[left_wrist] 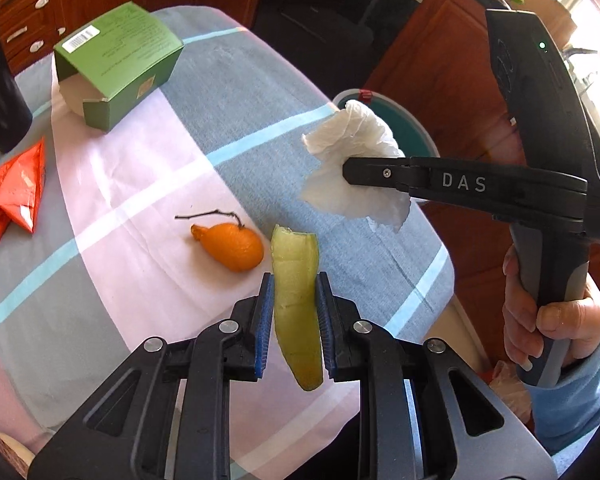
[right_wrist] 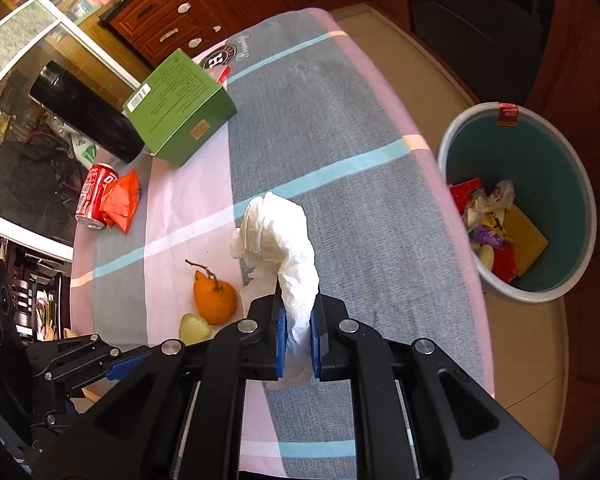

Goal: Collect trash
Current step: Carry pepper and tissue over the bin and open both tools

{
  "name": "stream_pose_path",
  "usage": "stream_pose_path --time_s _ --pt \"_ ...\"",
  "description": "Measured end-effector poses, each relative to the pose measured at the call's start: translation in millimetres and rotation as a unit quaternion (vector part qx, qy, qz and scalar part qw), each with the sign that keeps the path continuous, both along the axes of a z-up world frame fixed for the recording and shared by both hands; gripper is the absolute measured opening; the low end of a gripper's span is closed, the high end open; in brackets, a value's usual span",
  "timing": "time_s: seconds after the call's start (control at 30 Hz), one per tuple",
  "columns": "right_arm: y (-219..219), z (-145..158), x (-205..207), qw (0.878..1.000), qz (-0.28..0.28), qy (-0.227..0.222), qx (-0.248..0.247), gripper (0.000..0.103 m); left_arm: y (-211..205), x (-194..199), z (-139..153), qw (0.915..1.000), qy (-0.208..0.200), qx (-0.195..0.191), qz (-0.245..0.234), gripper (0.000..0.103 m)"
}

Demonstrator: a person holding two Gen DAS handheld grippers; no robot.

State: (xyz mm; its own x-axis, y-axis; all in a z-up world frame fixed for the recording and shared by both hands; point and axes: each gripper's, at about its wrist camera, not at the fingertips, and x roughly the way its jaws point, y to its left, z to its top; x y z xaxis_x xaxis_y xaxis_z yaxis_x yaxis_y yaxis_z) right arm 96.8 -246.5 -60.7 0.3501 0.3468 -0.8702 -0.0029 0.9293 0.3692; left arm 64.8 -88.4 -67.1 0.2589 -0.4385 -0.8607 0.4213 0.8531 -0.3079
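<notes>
My left gripper [left_wrist: 294, 320] is shut on a pale green peel strip [left_wrist: 296, 300], held above the table; its tip [right_wrist: 195, 327] also shows in the right wrist view. My right gripper [right_wrist: 298, 338] is shut on a crumpled white tissue [right_wrist: 278, 240], which hangs over the cloth; from the left wrist view the tissue [left_wrist: 354, 160] sits at the tip of the right gripper [left_wrist: 350, 170] near the table's right edge. An orange fruit piece with a stem [left_wrist: 232, 246] [right_wrist: 214, 298] lies on the checked tablecloth [left_wrist: 140, 184]. A teal bin [right_wrist: 518, 204] with several wrappers stands on the floor to the right.
A green carton [left_wrist: 120, 64] [right_wrist: 180, 108] lies at the far end of the table. An orange wrapper [left_wrist: 18, 192] [right_wrist: 122, 200], a red can [right_wrist: 94, 196] and a black flask [right_wrist: 86, 114] sit at the left. A hand [left_wrist: 540, 320] grips the right gripper's handle. Wooden cabinets stand behind.
</notes>
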Motion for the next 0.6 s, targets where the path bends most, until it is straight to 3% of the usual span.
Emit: stream_pose_path --time_s 0.23,0.6 --pt "-68.3 6.7 -0.7 0.998 -0.062 -0.017 0.018 0.009 -53.3 19.2 21.0 0.999 -0.029 0.017 -0.03 0.022" --pt "-173.8 -1.9 -4.4 0.988 -0.152 -0.016 0.01 0.009 -156.6 60.3 23.9 0.9948 -0.043 0.031 -0.087 0.022"
